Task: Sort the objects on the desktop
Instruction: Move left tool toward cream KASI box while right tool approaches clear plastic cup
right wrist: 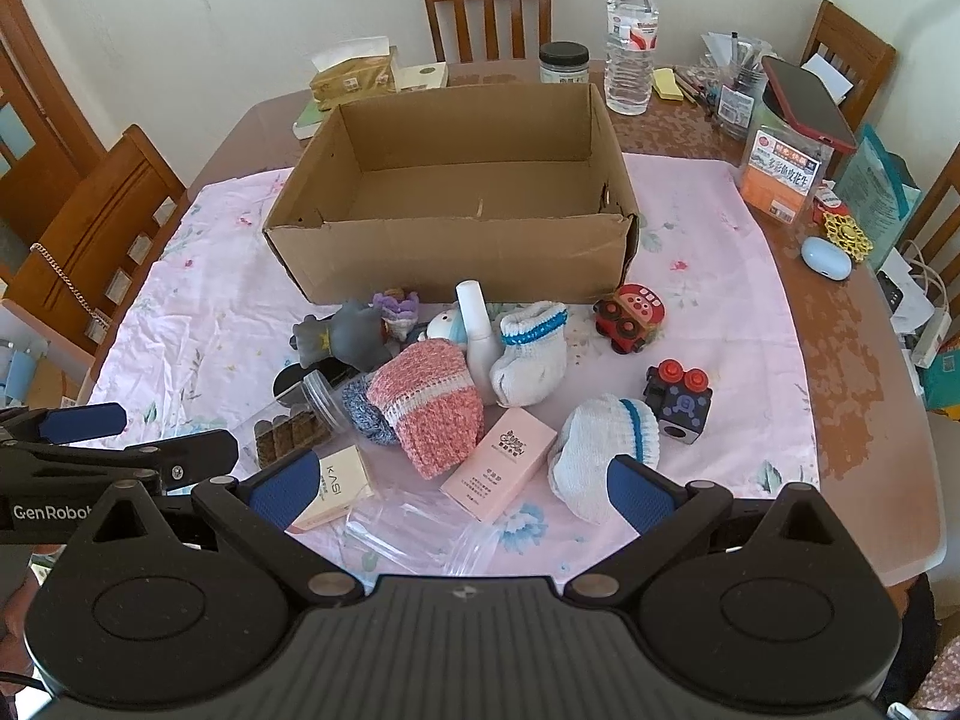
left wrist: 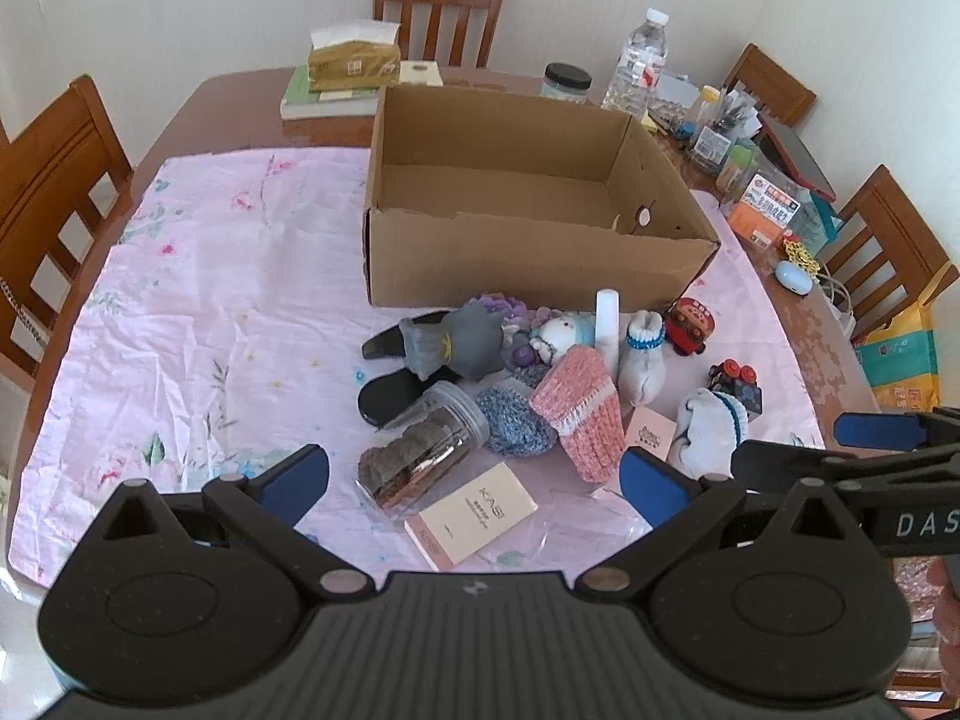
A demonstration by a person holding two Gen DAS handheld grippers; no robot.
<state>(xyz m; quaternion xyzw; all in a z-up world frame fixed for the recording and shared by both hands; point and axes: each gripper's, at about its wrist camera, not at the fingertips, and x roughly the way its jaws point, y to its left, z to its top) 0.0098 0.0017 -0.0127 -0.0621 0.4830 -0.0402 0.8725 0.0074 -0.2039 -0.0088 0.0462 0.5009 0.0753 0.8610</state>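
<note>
Just in front of the cardboard box [right wrist: 456, 192], left to right: grey plush [right wrist: 351, 339], clear jar [right wrist: 300, 420] on its side, pink knit sock [right wrist: 429, 408], pink carton [right wrist: 501, 462], white sock [right wrist: 603, 456], black-and-red block toy [right wrist: 678, 405]. Box has nothing visible inside. Left gripper [left wrist: 474, 474] and right gripper [right wrist: 462, 489] both spread wide, holding nothing, hovering nearer than the pile from the box.

Soft, even daylight is filling both views; shadows are staying faint. Fisheye distortion is bending edges, corners vignetting black.
</note>
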